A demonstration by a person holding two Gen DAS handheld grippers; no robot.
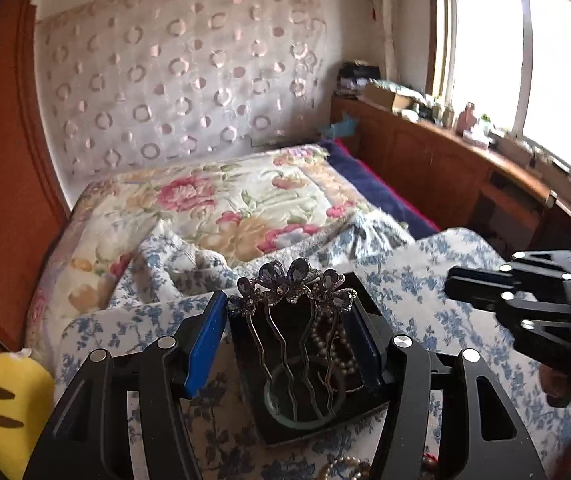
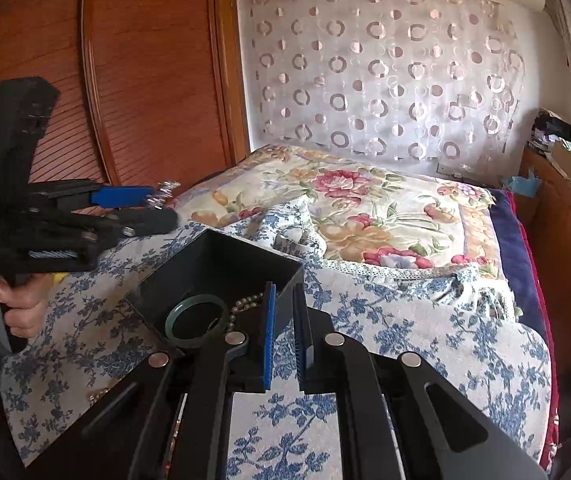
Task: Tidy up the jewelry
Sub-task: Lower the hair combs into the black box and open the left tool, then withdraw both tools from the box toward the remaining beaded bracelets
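A black square box (image 1: 317, 416) (image 2: 221, 260) stands on the blue-flowered cloth. In it lie a green bangle (image 2: 197, 322) (image 1: 305, 412) and a pearl string (image 1: 339, 344) (image 2: 247, 302). My left gripper (image 1: 289, 320) is wide open over the box, and a jewelled butterfly hair comb (image 1: 291, 286) hangs between its pads, prongs down into the box; I cannot tell whether a pad touches it. In the right wrist view the left gripper (image 2: 157, 204) shows at the left with the sparkling comb head (image 2: 161, 194) at its tip. My right gripper (image 2: 283, 308) is nearly shut on the box's near right wall.
The flowered cloth (image 2: 405, 340) covers a bed with a rose quilt (image 1: 213, 204). More beads lie at the near edge of the cloth (image 1: 345, 466). A yellow object (image 1: 9, 400) sits at the left. A wooden wardrobe (image 2: 125, 80) stands left, a wooden ledge with clutter (image 1: 425, 136) right.
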